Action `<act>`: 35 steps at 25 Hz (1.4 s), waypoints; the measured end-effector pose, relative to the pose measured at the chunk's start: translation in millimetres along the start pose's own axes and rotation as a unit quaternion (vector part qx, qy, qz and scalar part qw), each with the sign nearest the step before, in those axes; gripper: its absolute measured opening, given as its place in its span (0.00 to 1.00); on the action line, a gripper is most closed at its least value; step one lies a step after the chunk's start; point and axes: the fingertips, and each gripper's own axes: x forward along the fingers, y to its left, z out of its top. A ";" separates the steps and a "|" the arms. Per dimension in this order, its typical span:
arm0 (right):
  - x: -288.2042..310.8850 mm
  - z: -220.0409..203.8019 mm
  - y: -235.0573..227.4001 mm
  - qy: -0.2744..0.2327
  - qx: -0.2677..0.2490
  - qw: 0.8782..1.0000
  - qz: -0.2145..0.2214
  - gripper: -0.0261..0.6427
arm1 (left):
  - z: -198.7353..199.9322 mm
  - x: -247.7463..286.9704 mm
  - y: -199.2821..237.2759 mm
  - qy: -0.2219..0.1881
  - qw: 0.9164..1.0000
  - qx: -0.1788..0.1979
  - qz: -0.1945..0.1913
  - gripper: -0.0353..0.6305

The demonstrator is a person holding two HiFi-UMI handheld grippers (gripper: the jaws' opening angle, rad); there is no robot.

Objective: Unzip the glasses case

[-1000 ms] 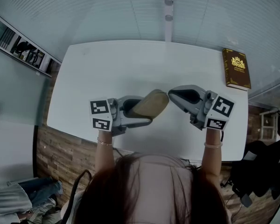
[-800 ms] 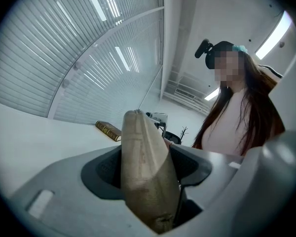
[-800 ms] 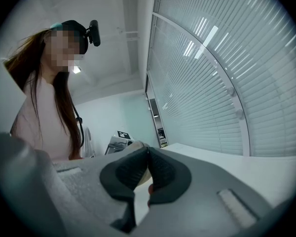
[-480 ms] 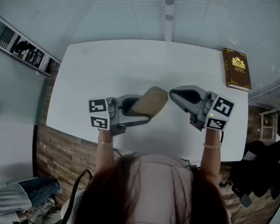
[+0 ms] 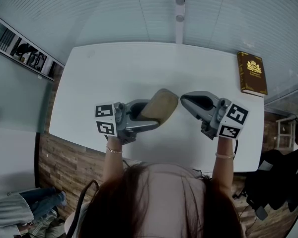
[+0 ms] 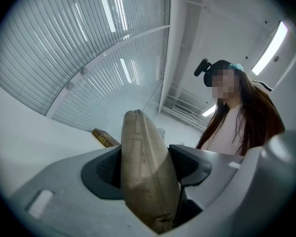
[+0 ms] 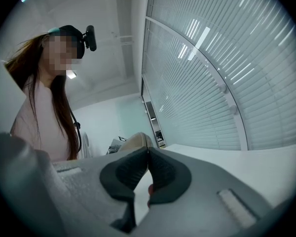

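Case (image 5: 160,104), tan, sat clamped in left gripper (image 6: 148,164); right gripper (image 5: 184,99), jaws pressed together, hung beside its end, possibly near the pull; zip looked closed, unzipping not begun.

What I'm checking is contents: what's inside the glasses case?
Nothing shows: the tan glasses case, clamped in the left gripper, looks closed, so its shell covers whatever is inside.

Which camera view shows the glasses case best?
The left gripper view: the glasses case stands large, clamped between the jaws. The head view shows it small from above; the right gripper view shows only its end behind shut jaws.
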 end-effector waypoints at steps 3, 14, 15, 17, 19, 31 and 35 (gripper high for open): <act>-0.3 0.5 0.2 -0.004 0.002 1.000 -0.001 0.05 | 0.3 -0.1 0.1 -0.010 1.000 -0.007 -0.005 0.48; 2.6 -5.9 1.3 -0.004 0.010 1.000 0.001 0.05 | 1.7 -5.6 2.5 -0.045 0.998 -0.029 -0.013 0.49; 3.4 -6.3 1.8 -0.003 0.010 1.000 0.001 0.05 | 2.5 -6.5 2.7 -0.049 0.998 -0.031 -0.014 0.49; 3.8 -6.7 1.5 -0.004 0.012 1.000 0.001 0.05 | 3.2 -6.7 3.4 -0.055 0.998 -0.034 -0.014 0.49; 3.2 -7.6 1.4 -0.003 0.012 1.000 0.000 0.05 | 3.4 -6.2 4.4 -0.061 0.997 -0.038 -0.014 0.49; 5.3 -12.2 -1.6 -0.007 0.023 1.000 -0.017 0.05 | 7.1 -6.3 10.3 -0.093 0.994 -0.053 -0.003 0.49; 4.6 -9.4 -2.5 -0.015 0.025 0.999 -0.020 0.05 | 8.3 -4.8 11.1 -0.113 0.992 -0.059 -0.003 0.49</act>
